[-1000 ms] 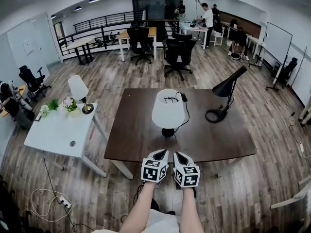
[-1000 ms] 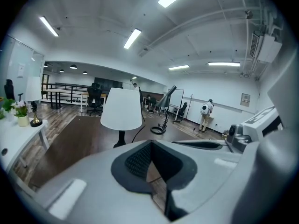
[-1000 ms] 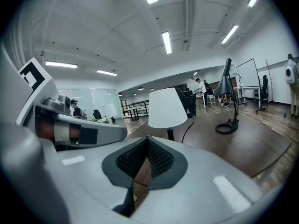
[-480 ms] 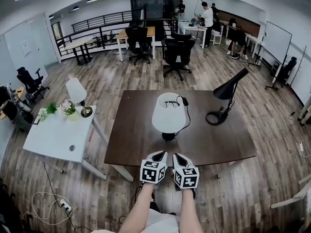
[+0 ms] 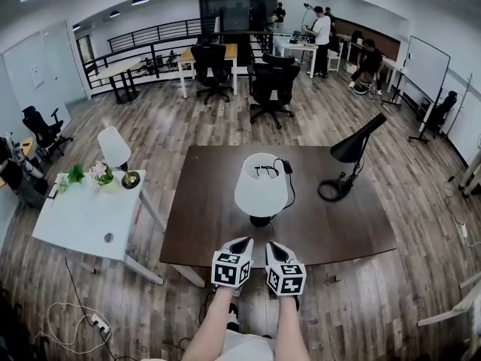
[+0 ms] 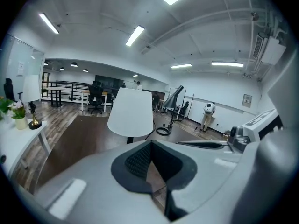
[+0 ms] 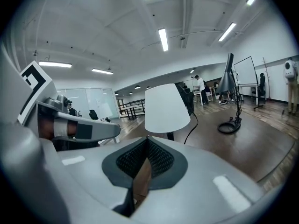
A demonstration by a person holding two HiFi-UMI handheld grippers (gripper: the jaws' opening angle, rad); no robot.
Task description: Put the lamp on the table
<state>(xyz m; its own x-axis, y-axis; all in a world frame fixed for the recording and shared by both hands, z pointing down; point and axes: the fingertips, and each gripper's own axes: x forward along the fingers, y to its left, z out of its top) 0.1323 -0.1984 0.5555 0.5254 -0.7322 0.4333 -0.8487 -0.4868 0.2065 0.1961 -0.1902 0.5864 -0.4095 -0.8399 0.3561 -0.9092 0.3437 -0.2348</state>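
Note:
A lamp with a white shade (image 5: 261, 186) and a black base stands upright near the middle of the brown table (image 5: 197, 228), its black cord trailing back over the top. My left gripper (image 5: 242, 241) and right gripper (image 5: 273, 244) hover side by side just off the table's front edge, short of the lamp. Both are shut with nothing in them. The left gripper view shows the shade (image 6: 131, 112) ahead beyond the closed left gripper (image 6: 150, 143). The right gripper view shows the same shade (image 7: 166, 108) past the closed right gripper (image 7: 147, 141).
A black desk lamp (image 5: 353, 147) stands on the table's right part. A white side table (image 5: 75, 216) at the left carries a small lamp (image 5: 114, 147) and flowers. Office chairs (image 5: 270, 89) and desks stand behind, with people at the far wall.
The head view has shifted slightly. Both grippers stay shut side by side at the table's front edge, and the lamp stands in the same place.

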